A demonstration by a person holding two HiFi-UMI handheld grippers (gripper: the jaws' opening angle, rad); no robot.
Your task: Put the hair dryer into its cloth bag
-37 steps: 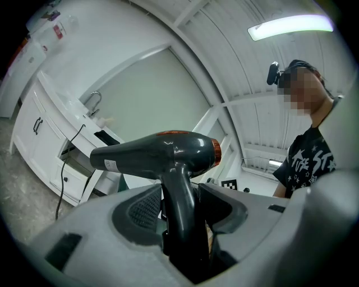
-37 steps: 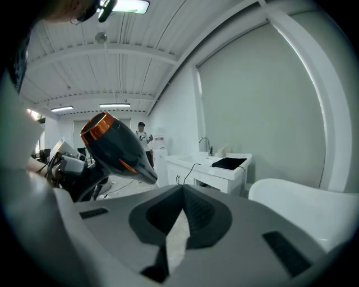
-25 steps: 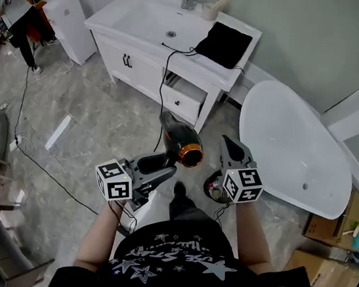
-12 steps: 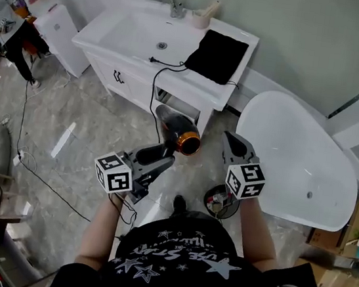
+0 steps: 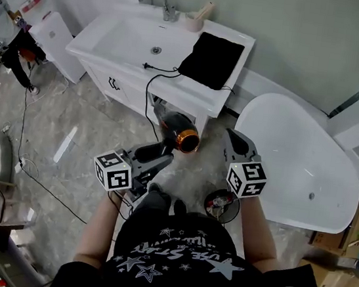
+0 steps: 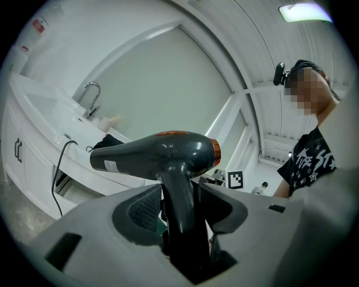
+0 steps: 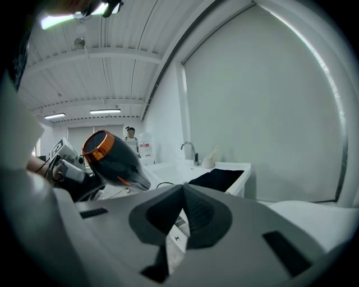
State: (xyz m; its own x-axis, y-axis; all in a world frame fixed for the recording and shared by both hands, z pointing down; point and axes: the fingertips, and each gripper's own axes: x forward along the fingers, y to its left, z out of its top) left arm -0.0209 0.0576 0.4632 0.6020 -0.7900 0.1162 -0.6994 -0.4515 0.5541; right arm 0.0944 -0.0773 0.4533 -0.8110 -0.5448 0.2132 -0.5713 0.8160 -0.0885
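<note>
**Hair dryer gripped in the left gripper, in front of the vanity where the cloth bag lies**

The hair dryer (image 5: 179, 133) is in the air above the floor, before the front edge of the vanity (image 5: 115, 34), with its orange-ringed end turned toward the person. The left gripper (image 5: 159, 156) clamps its handle, the jaws standing about half apart around it. The lower part of the handle is hidden inside them, so where the cord (image 5: 148, 95) joins it cannot be seen; the cord rises to the vanity top. The black cloth bag (image 5: 212, 59) lies flat at the right end of that top, up to its front edge. The right gripper (image 5: 234, 139), near the dryer but apart from it, has its jaws pressed together on nothing. Both forearms reach forward, with the grippers almost level and pointing at the vanity.
</note>
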